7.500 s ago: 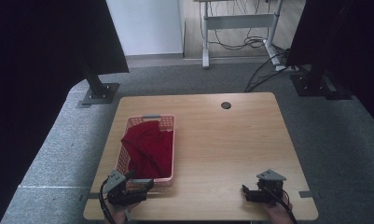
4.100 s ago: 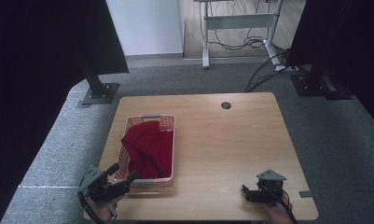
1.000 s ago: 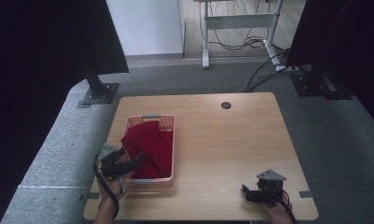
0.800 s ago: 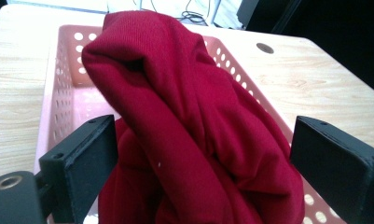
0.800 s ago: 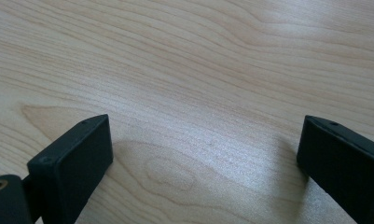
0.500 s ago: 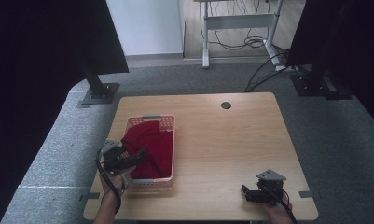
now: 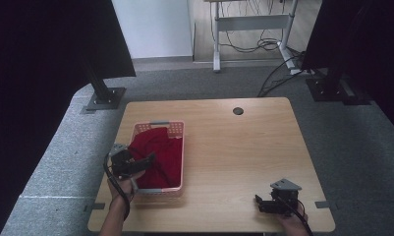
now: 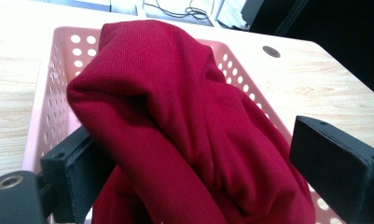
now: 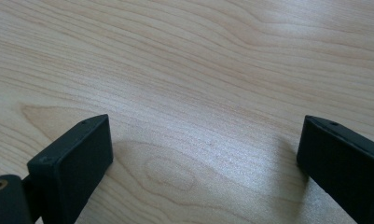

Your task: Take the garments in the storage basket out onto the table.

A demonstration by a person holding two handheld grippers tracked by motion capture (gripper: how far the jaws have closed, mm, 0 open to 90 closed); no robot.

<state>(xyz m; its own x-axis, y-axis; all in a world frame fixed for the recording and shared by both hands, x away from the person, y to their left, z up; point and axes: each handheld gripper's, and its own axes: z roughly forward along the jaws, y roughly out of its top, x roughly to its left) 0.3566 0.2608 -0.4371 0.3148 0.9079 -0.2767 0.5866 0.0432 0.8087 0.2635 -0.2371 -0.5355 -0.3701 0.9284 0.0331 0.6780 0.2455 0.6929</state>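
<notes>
In the pink basket (image 7: 177,158): we are seeing a red cloth (image 7: 157,152) lying heaped, its folds rising above the basket's perforated walls.

Basket's place: we are finding it standing on the left half of the wooden table (image 7: 243,147), its long sides running away from the person.

Left gripper (image 7: 144,161): we are holding it at the basket's near left corner, reaching in over the left wall towards the cloth.

Left gripper's jaws: in the left gripper view (image 8: 189,182) we are seeing them standing wide apart, one on each side of the nearest fold of the cloth; the left jaw is lying close against the cloth, the right jaw is standing clear of it.

Right gripper (image 7: 261,204): we are resting it low over the table, well to the right of the basket, near the table's front edge.

Right gripper's jaws: in the right gripper view (image 9: 203,168) we are seeing them spread apart over bare wood grain, with nothing between them.

Beyond the basket: we are noticing a round dark hole (image 7: 238,110) in the tabletop, towards the far edge and to the basket's right.
</notes>
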